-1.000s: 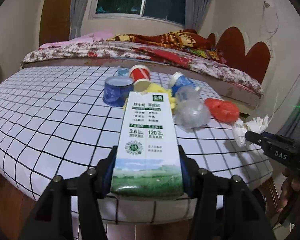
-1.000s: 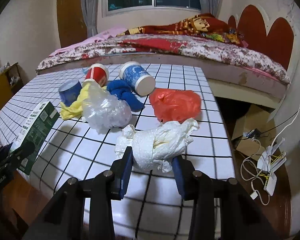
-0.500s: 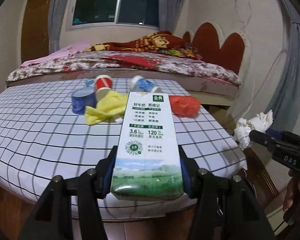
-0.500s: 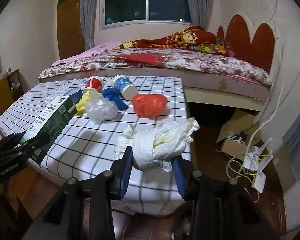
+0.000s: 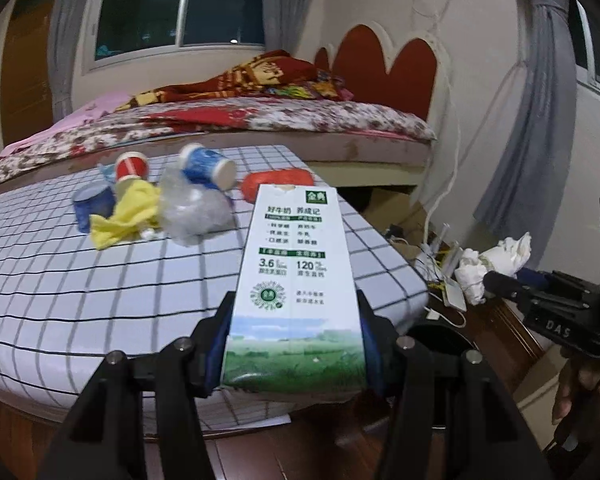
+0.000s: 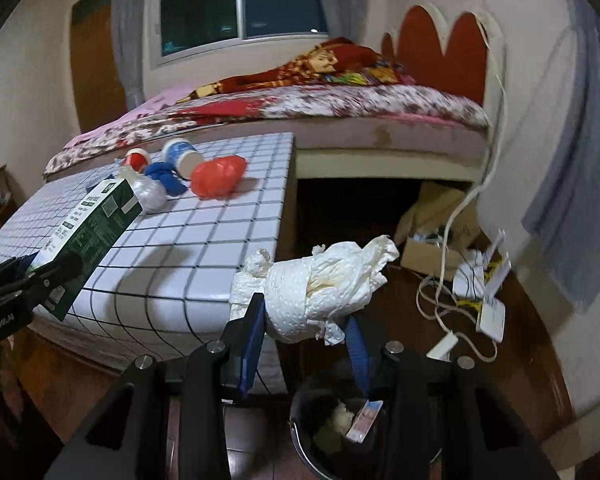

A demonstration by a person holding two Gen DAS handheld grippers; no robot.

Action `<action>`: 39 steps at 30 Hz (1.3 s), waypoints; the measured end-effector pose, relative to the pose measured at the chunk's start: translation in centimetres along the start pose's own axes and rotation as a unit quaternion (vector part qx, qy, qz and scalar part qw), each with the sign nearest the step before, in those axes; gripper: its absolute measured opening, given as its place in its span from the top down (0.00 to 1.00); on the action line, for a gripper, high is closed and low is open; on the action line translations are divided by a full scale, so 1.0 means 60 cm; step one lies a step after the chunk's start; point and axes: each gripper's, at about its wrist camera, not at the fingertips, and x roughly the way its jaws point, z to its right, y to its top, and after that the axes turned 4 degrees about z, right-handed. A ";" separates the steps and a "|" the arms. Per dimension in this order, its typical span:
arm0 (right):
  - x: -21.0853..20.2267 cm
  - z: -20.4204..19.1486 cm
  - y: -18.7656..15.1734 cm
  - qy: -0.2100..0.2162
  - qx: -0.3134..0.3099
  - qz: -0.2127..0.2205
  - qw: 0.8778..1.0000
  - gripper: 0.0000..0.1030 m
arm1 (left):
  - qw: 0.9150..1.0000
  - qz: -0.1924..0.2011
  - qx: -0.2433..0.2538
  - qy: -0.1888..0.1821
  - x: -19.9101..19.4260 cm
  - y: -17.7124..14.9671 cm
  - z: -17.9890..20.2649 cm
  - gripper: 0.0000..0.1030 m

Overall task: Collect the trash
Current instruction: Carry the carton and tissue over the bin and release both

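Left gripper (image 5: 294,354): jaws clamped on the sides of a milk carton (image 5: 294,280), held upright with the green meadow print at its lower end. The carton hangs past the near edge of the table (image 5: 60,300), which is covered in a white cloth with a black grid.

Right gripper (image 6: 306,332): jaws clamped on a wad of crumpled white paper towel (image 6: 320,284). The wad is off the table, beyond its right edge, above a dark trash bin (image 6: 312,440) on the floor; the bin holds some scraps.

Left on the table, grouped toward the far right corner: red paper cup (image 5: 131,165) and blue paper cup (image 5: 206,166), both lying on their sides; a small blue cup (image 5: 93,205); a yellow cloth (image 5: 126,216); a crumpled clear plastic bag (image 5: 194,212); a blue cloth (image 6: 166,174); an orange-red plastic bag (image 6: 218,174) nearest the right edge.

A bed (image 6: 340,112) stands behind the table. Cables and a white power strip (image 6: 492,312) lie on the floor to the right.
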 end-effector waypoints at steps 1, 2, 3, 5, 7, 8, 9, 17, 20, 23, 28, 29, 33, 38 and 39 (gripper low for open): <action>-0.001 0.007 -0.004 -0.002 0.003 -0.003 1.000 0.61 | 1.000 -0.002 0.003 -0.004 0.002 -0.002 0.008 0.46; -0.003 0.012 -0.007 -0.003 0.005 -0.004 1.000 0.61 | 1.000 -0.005 0.005 -0.009 0.004 -0.004 0.018 0.46; -0.004 0.017 -0.010 -0.005 0.007 -0.006 1.000 0.61 | 1.000 -0.007 0.008 -0.014 0.006 -0.007 0.027 0.46; -0.007 0.033 -0.018 -0.009 0.014 -0.010 1.000 0.61 | 0.999 -0.014 0.016 -0.028 0.009 -0.014 0.050 0.46; -0.009 0.047 -0.025 -0.013 0.023 -0.016 1.000 0.61 | 0.999 -0.018 0.025 -0.040 0.012 -0.021 0.074 0.46; -0.010 0.057 -0.029 -0.016 0.027 -0.018 0.999 0.61 | 0.998 -0.021 0.029 -0.046 0.014 -0.023 0.086 0.46; -0.012 0.063 -0.032 -0.019 0.030 -0.021 0.999 0.61 | 0.998 -0.025 0.032 -0.052 0.016 -0.026 0.097 0.46; -0.021 0.118 -0.068 -0.044 0.052 -0.046 0.997 0.61 | 0.992 -0.055 0.057 -0.094 0.036 -0.061 0.170 0.46; -0.022 0.134 -0.080 -0.051 0.057 -0.056 0.995 0.61 | 0.990 -0.067 0.068 -0.104 0.045 -0.075 0.192 0.46; -0.018 0.148 -0.092 -0.056 0.061 -0.066 0.994 0.61 | 0.988 -0.079 0.074 -0.112 0.055 -0.085 0.207 0.46; -0.002 0.164 -0.109 -0.060 0.071 -0.086 0.992 0.61 | 0.984 -0.096 0.081 -0.125 0.073 -0.099 0.230 0.46; 0.004 0.168 -0.114 -0.061 0.073 -0.092 0.991 0.61 | 0.983 -0.101 0.083 -0.127 0.079 -0.102 0.232 0.46; 0.025 0.180 -0.131 -0.062 0.083 -0.115 0.988 0.61 | 0.979 -0.130 0.083 -0.133 0.107 -0.119 0.243 0.46; 0.048 0.194 -0.148 -0.062 0.090 -0.139 0.984 0.61 | 0.975 -0.159 0.079 -0.136 0.140 -0.132 0.247 0.46; 0.053 0.196 -0.151 -0.058 0.093 -0.144 0.984 0.60 | 0.974 -0.162 0.078 -0.137 0.144 -0.133 0.248 0.46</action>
